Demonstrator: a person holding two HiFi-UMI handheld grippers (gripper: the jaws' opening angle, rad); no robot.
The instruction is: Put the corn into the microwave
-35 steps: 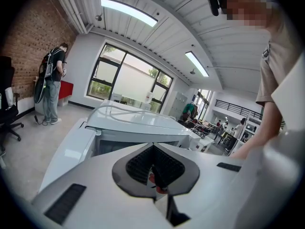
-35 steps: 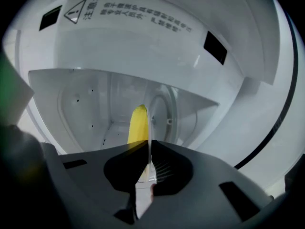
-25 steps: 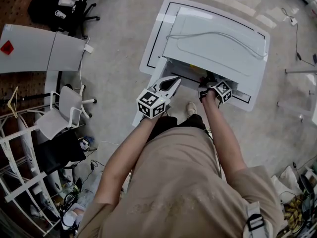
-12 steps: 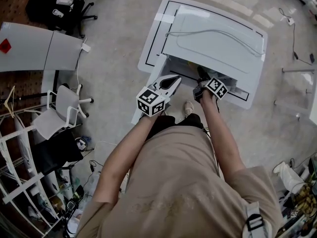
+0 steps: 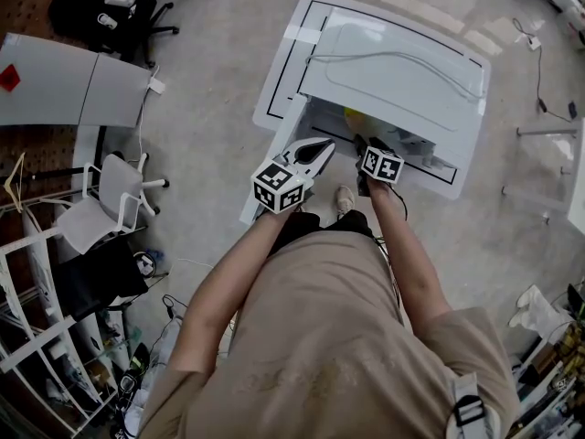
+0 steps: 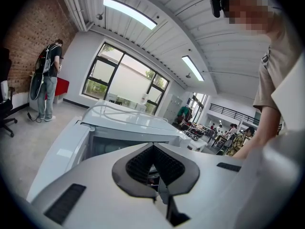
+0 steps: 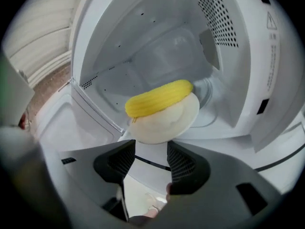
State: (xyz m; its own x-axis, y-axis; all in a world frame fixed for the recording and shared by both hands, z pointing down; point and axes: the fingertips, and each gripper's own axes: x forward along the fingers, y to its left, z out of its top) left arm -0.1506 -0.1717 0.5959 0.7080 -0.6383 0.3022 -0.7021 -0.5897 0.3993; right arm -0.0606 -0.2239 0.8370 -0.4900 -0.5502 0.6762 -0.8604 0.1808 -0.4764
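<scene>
Your right gripper [image 7: 145,162] jaws are opening, nothing between them; corn [image 7: 158,98] lies on a plate [image 7: 167,124] in the microwave [image 7: 157,42], frame centre, just above the jaws. Your left gripper [image 6: 156,168] is clenched, empty.

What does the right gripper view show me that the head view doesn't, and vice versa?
Right gripper view only: the cream plate under the corn, the cavity's inner walls, and the right gripper with its jaws opening and nothing between them. Head view only: the left gripper, the cable lying on top of the microwave, the person's left arm. Both: the yellow corn at the microwave's open front, and the right gripper.
</scene>
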